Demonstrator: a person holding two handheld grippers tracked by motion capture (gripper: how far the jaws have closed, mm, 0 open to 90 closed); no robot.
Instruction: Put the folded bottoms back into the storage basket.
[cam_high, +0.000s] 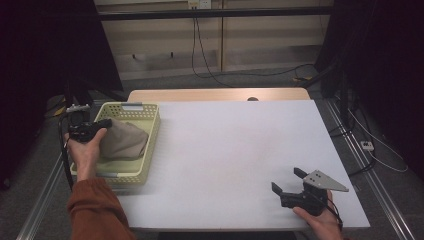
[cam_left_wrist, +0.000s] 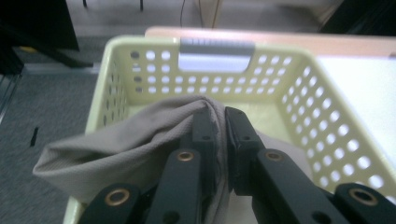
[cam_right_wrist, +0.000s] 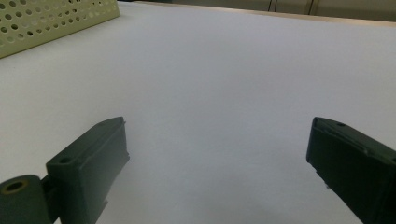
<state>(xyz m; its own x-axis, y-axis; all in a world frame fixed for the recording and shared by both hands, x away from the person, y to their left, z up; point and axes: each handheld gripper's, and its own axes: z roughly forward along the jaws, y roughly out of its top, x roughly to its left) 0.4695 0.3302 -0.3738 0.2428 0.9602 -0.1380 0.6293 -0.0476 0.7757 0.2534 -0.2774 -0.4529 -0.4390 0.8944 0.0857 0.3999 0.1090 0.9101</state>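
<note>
- A pale yellow basket (cam_high: 150, 145) with perforated walls is set at the left edge of the white desk (cam_high: 240, 150), its long side running along that edge.
- A grey-beige cloth (cam_high: 125, 140) is seen bunched inside the basket, filling most of its floor.
- The left gripper (cam_high: 102, 123) is held over the left side of the basket by the person's left hand (cam_high: 86, 150), whose forearm is covered by a rust-coloured sleeve (cam_high: 95, 210).
- In the left gripper view, a fold of the cloth (cam_left_wrist: 140, 140) is pinched between the nearly closed jaws and is lifted into a ridge, with the far wall of the basket (cam_left_wrist: 212, 79) and its grey handle strip (cam_left_wrist: 212, 53) seen behind it.
- The right gripper (cam_high: 286, 180) is held low over the near right corner of the desk by the right hand (cam_high: 320, 220), well apart from the basket.
- Its jaws are spread wide with nothing between them; bare desk (cam_right_wrist: 224, 93) is seen between them in the right gripper view, and a corner of the basket (cam_right_wrist: 56, 18) is seen at the upper left.
</note>
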